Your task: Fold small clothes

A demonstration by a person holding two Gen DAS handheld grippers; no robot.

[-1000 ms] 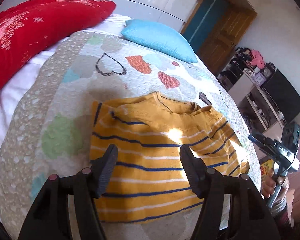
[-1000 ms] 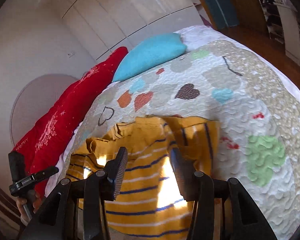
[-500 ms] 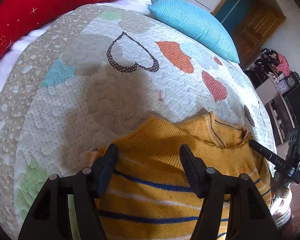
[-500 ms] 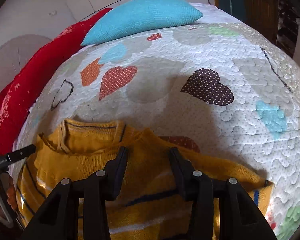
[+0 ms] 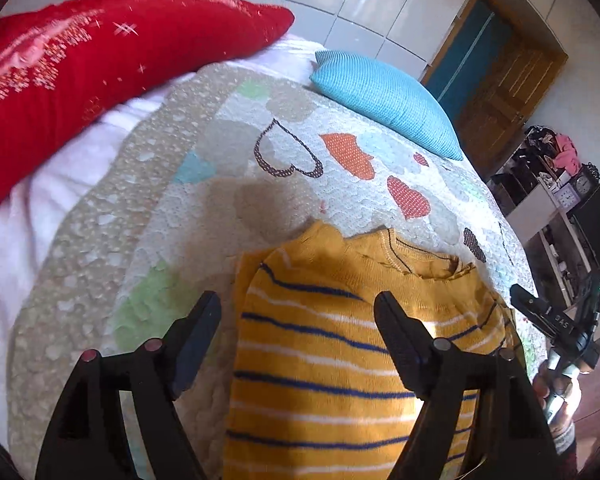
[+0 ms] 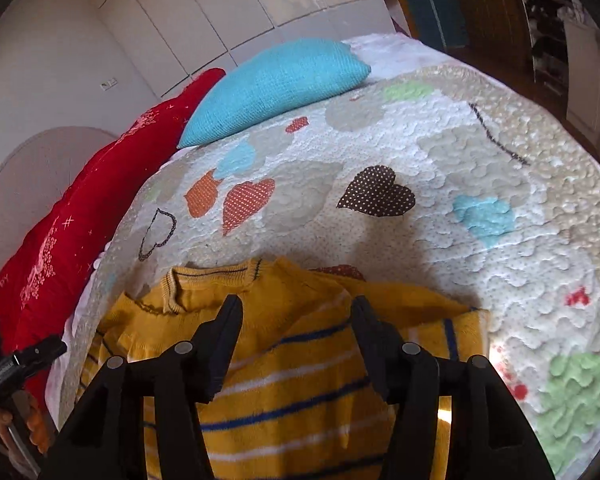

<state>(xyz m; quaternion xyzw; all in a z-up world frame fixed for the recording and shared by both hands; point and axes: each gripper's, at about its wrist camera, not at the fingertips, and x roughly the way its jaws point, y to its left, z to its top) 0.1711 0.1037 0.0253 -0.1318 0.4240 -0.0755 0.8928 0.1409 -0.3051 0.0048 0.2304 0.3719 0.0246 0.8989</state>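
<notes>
A small mustard-yellow sweater (image 5: 340, 344) with blue and white stripes lies flat on the heart-patterned quilt (image 5: 228, 184), neck pointing toward the pillows. It also shows in the right wrist view (image 6: 296, 384). My left gripper (image 5: 298, 312) is open and empty, hovering over the sweater's left shoulder, with its left finger over the quilt. My right gripper (image 6: 296, 316) is open and empty, above the sweater's right shoulder. A sleeve (image 6: 432, 308) is folded in on the right side. The right gripper's body shows at the edge of the left wrist view (image 5: 556, 320).
A red pillow (image 5: 80, 68) and a blue pillow (image 5: 384, 96) lie at the head of the bed. A wooden door (image 5: 508, 92) and shelves with clutter (image 5: 552, 184) stand to the right. White wardrobe panels (image 6: 204, 24) lie behind the bed.
Both grippers pulled back and rose from the sweater's top edge; more of the sweater and its neckline now shows under them. Both stayed open.
</notes>
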